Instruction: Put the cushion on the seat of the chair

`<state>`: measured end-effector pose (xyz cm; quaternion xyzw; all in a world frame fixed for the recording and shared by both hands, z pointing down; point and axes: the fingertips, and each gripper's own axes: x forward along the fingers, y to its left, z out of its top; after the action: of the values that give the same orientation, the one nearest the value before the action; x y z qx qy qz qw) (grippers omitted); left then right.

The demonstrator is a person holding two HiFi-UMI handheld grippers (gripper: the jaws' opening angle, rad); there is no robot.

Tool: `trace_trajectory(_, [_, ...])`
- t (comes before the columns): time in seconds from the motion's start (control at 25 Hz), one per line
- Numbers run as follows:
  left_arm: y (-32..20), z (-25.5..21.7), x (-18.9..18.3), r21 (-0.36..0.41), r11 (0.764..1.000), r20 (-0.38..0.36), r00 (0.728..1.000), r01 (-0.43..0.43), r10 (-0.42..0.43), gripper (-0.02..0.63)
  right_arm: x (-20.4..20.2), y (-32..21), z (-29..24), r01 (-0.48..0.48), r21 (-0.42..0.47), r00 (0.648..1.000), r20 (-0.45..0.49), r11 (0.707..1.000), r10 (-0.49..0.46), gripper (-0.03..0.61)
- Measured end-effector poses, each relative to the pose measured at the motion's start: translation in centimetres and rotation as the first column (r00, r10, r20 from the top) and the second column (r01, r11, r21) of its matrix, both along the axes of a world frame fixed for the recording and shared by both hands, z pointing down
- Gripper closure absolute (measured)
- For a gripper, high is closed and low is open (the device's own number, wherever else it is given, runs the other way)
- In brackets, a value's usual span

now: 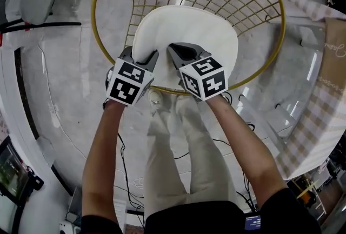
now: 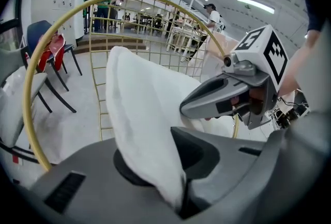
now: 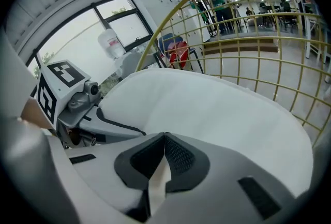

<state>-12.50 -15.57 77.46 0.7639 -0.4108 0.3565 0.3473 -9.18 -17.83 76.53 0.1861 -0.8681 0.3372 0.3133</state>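
Outstretched forearms [image 1: 102, 152]; left gripper [image 1: 141, 58], right gripper [image 1: 181, 53] on cushion [image 1: 186, 25], maybe touching chair [image 1: 93, 8].

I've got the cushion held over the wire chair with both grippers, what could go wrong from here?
1. The left gripper and right gripper pinch only the near edge of the cushion, so it may sag or slip free before it lies flat.
2. Its far side sits close to the wire back of the chair; it could catch there and end up tilted rather than centred on the seat.
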Motion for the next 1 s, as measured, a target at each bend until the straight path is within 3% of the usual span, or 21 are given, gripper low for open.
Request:
trace_trajectory(0.32, [-0.6,1.7,-0.7,-0.011,0.998,0.011,0.998,-0.059,0.059,0.531,-0.7,-0.5,1.5,-0.009,-0.024,1.0,-0.006,1.0,0.009,0.558])
trace_trajectory(1.0, [-1.5,4.5,-1.9,-0.087,0.992,0.001,0.995,-0.096,0.096,0.528,-1.5,-1.0,4.2,-0.021,-0.064,1.0,-0.025,0.998,0.019,0.558])
